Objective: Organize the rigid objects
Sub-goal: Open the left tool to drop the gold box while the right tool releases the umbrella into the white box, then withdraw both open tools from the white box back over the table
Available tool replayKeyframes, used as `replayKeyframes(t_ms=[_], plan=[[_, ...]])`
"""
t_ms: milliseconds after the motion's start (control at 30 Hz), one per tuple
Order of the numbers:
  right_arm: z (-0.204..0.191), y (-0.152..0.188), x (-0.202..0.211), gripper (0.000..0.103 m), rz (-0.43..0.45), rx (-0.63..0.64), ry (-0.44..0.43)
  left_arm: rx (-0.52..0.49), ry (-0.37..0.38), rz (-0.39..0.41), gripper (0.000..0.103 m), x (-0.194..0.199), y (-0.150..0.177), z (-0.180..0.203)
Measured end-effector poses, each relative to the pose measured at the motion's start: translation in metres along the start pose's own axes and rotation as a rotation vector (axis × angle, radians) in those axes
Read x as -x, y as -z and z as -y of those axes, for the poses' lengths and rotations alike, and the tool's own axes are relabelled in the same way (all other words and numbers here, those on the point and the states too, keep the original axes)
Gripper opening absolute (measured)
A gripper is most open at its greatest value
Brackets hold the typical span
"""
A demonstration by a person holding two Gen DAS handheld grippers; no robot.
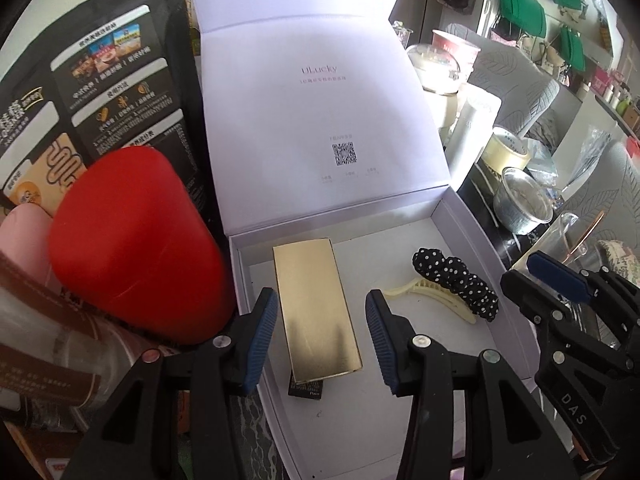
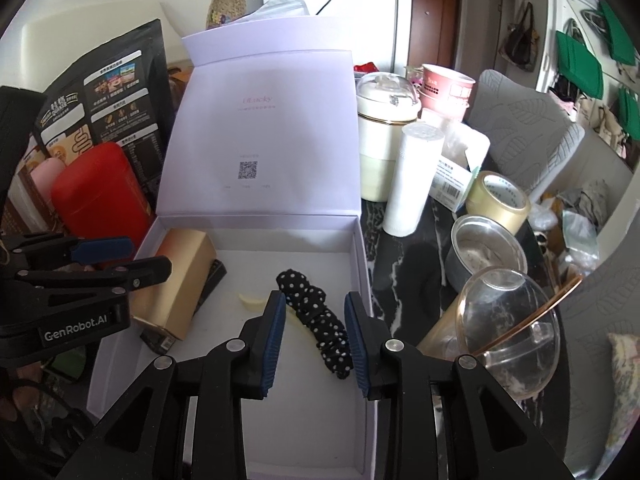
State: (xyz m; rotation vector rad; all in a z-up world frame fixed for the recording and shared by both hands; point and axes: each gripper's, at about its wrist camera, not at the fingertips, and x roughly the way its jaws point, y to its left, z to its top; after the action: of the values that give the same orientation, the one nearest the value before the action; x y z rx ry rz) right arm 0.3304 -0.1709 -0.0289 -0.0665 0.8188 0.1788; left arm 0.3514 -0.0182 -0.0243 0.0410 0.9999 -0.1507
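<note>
An open white gift box (image 1: 472,232) (image 2: 362,264) holds a gold rectangular box (image 1: 316,308) (image 2: 176,280) lying on a small black box (image 1: 306,390) (image 2: 160,342). It also holds a cream hair clip (image 1: 432,296) (image 2: 252,302) and a black polka-dot scrunchie (image 1: 460,280) (image 2: 320,320). My left gripper (image 1: 320,336) (image 2: 104,260) hovers open over the gold box, its pads clear of the box's sides. My right gripper (image 2: 316,340) (image 1: 560,280) hangs open above the scrunchie, touching nothing.
Left of the gift box stand a red canister (image 1: 136,248) and a black printed bag (image 1: 108,80). To its right are a white tube (image 2: 412,180), a cream jar (image 2: 384,140), a tape roll (image 2: 500,200), a metal tin (image 2: 484,256) and a tipped glass cup (image 2: 508,328).
</note>
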Motion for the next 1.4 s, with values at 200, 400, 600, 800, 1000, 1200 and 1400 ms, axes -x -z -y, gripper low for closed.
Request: replayKeyframes(t_ms=[200,400,600,800,1000,1200,1400], plan=[[-0.003,-0.001,0.027,0.036,0.058,0.003,0.026,0.023,0.014,0.004,0.045,0.013,0.006,-0.001],[-0.013,0.001,0.056,0.037,0.1,0.028,0.034,0.037,0.026,0.025,0.045,0.031,0.013,0.0],[-0.016,0.007,0.083,0.045,0.127,0.016,0.028,0.022,0.019,0.071,0.045,0.062,0.024,0.005],[-0.02,0.02,0.111,0.048,0.154,0.009,0.028,-0.007,0.016,0.109,0.046,0.092,0.039,0.012],[-0.023,0.034,0.142,0.052,0.185,0.012,0.037,-0.031,0.009,0.162,0.091,0.122,0.054,0.02],[-0.023,0.049,0.165,0.055,0.209,0.005,0.046,-0.039,-0.004,0.177,0.091,0.141,0.069,0.022],[-0.025,0.068,0.179,0.057,0.214,0.002,0.054,-0.059,-0.026,0.176,0.091,0.15,0.088,0.024]])
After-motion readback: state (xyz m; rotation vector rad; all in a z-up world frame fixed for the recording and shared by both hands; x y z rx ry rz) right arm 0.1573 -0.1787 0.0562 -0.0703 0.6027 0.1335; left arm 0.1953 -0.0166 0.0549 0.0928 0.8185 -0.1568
